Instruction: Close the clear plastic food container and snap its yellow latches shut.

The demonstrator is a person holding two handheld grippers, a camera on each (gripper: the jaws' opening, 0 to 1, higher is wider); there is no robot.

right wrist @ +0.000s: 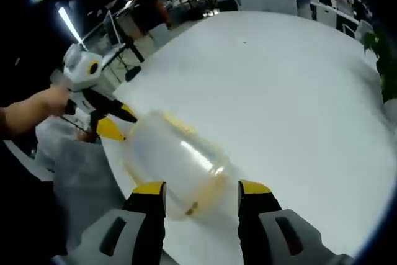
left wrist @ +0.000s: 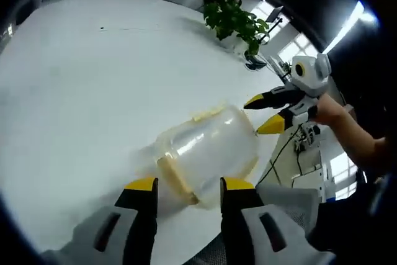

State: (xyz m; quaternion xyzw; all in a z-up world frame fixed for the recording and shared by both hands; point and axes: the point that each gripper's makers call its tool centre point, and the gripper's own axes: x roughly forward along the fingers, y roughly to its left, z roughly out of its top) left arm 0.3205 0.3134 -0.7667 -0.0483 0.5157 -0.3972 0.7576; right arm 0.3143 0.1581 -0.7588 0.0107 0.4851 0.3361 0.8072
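on a broad white table (left wrist: 74, 91), the left gripper (left wrist: 189, 184) stands with its yellow-tipped jaws apart, just short of the near end of a clear plastic food container (left wrist: 208, 150) near the table's edge. a pale yellow latch (left wrist: 175, 178) runs along that near end. at the container's far end, the right gripper (left wrist: 267, 113), held in a hand (left wrist: 329, 110), points in with jaws parted, gripping nothing. a potted plant (left wrist: 236, 20) sits farther back. in the right gripper view, the container (right wrist: 180, 159) lies just beyond the spread jaws.
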